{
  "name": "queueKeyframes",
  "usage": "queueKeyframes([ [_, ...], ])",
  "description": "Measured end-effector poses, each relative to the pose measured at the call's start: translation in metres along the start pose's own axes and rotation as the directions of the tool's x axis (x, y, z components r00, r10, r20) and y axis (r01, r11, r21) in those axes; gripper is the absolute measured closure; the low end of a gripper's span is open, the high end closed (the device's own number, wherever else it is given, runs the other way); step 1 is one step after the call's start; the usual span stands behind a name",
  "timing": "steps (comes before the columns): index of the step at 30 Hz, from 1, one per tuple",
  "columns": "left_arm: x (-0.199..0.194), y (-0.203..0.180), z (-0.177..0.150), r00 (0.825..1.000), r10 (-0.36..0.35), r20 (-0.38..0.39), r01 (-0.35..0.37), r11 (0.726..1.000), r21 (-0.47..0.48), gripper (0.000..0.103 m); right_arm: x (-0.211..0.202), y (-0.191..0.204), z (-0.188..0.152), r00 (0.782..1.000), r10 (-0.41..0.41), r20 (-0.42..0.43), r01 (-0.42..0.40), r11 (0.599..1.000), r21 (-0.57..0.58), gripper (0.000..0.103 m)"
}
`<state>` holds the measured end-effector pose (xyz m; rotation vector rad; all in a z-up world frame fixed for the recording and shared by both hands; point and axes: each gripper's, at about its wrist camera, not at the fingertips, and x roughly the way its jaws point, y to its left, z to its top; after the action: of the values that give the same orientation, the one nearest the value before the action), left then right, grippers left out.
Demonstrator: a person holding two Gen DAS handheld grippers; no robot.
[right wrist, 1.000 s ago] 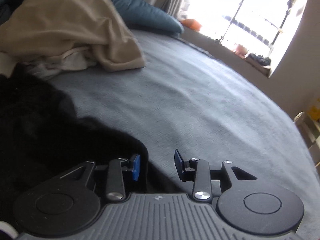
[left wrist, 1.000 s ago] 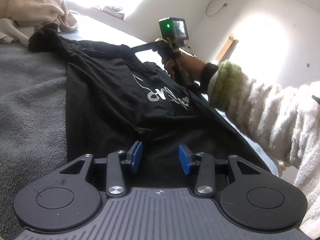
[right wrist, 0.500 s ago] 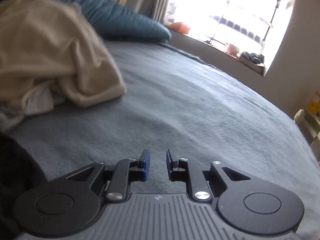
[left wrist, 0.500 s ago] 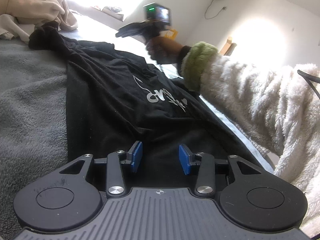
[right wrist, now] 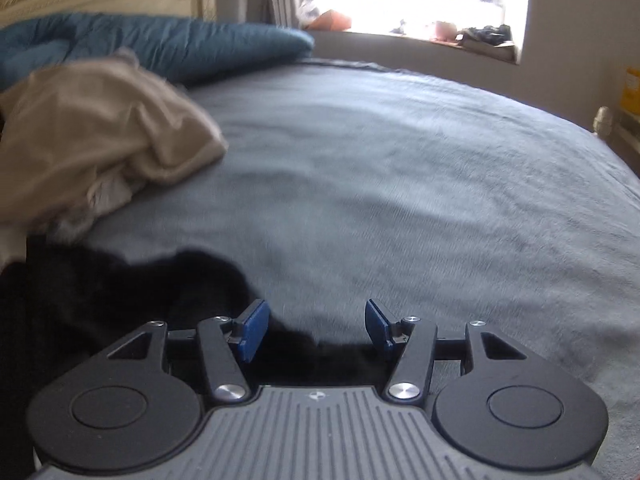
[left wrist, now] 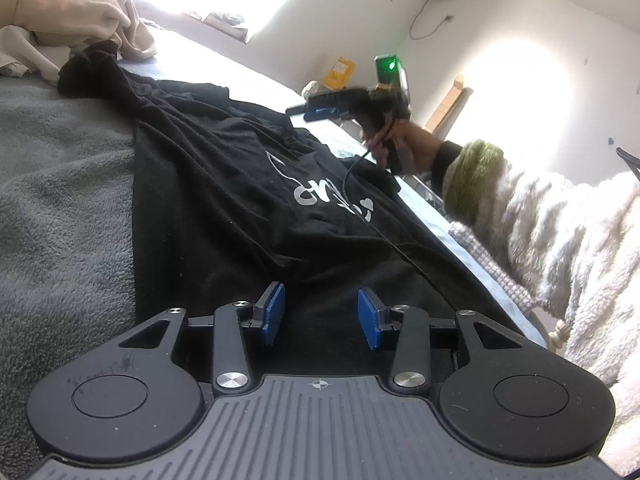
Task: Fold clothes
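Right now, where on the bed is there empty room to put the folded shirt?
The widest bare patch is the grey blanket between the beige clothes pile, the blue duvet and the window wall. A second strip lies left of the black T-shirt. It is crowded by the pile, where the shirt's end meets it.

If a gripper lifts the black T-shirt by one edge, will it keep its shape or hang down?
The black T-shirt would probably hang limp: it already lies in soft wrinkles. It looks thin, so likely light. On the fleecy grey blanket it may drag rather than slide.
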<state>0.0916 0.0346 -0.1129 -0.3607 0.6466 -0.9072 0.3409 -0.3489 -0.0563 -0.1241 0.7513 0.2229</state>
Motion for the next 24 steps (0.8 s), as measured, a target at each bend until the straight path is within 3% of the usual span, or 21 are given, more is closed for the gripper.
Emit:
queueKeyframes([
  [3, 0.000, 0.001, 0.000, 1.000, -0.003, 0.001, 0.003, 1.000, -0.003, 0.062, 0.014, 0.009, -0.009, 0.999, -0.041, -0.034, 0.037, 0.995, -0.093, 0.051],
  [5, 0.000, 0.000, 0.000, 1.000, -0.004, 0.001, 0.004, 1.000, -0.003, 0.062, 0.021, 0.006, -0.007, 0.996, -0.072, -0.044, 0.068, 0.994, -0.090, 0.071],
  [7, 0.000, 0.000, -0.001, 1.000, -0.006, 0.002, 0.006, 1.000, -0.004, 0.062, 0.024, 0.002, -0.002, 0.995, -0.099, -0.022, 0.097, 0.993, -0.067, 0.082],
  [8, 0.000, 0.000, -0.001, 1.000, -0.007, 0.002, 0.007, 1.000, -0.005, 0.062, 0.023, 0.000, 0.001, 0.991, -0.132, 0.002, 0.132, 0.990, -0.044, 0.082],
  [10, -0.001, 0.001, -0.001, 1.000, -0.009, 0.002, 0.009, 1.000, -0.007, 0.062, 0.020, -0.012, 0.006, 0.991, -0.128, 0.029, 0.127, 0.990, 0.060, 0.080],
  [12, -0.001, 0.001, -0.001, 1.000, -0.010, 0.003, 0.010, 1.000, -0.007, 0.062, 0.015, -0.027, 0.008, 0.998, -0.060, 0.033, 0.053, 0.980, 0.190, 0.057],
  [13, -0.001, 0.001, -0.001, 1.000, -0.010, 0.003, 0.010, 1.000, -0.007, 0.062, 0.011, -0.035, 0.006, 0.999, -0.014, 0.040, 0.004, 0.970, 0.245, 0.037],
  [15, -0.001, 0.001, -0.001, 1.000, -0.010, 0.003, 0.010, 1.000, -0.007, 0.062, 0.000, -0.048, 0.001, 0.994, 0.078, 0.080, -0.100, 0.942, 0.319, 0.035],
  [17, -0.002, 0.001, -0.001, 1.000, -0.009, 0.003, 0.009, 1.000, -0.007, 0.062, -0.012, -0.060, -0.006, 0.987, 0.105, 0.120, -0.142, 0.922, 0.361, 0.033],
  [21, 0.000, 0.002, 0.000, 1.000, -0.009, 0.003, 0.009, 1.000, -0.006, 0.062, -0.004, -0.080, -0.020, 0.998, 0.053, 0.041, -0.065, 0.910, 0.409, 0.034],
  [24, 0.000, 0.002, 0.000, 1.000, -0.013, 0.005, 0.013, 1.000, -0.009, 0.062, 0.013, -0.078, -0.030, 0.998, 0.049, -0.043, -0.028, 0.919, 0.392, 0.040],
])
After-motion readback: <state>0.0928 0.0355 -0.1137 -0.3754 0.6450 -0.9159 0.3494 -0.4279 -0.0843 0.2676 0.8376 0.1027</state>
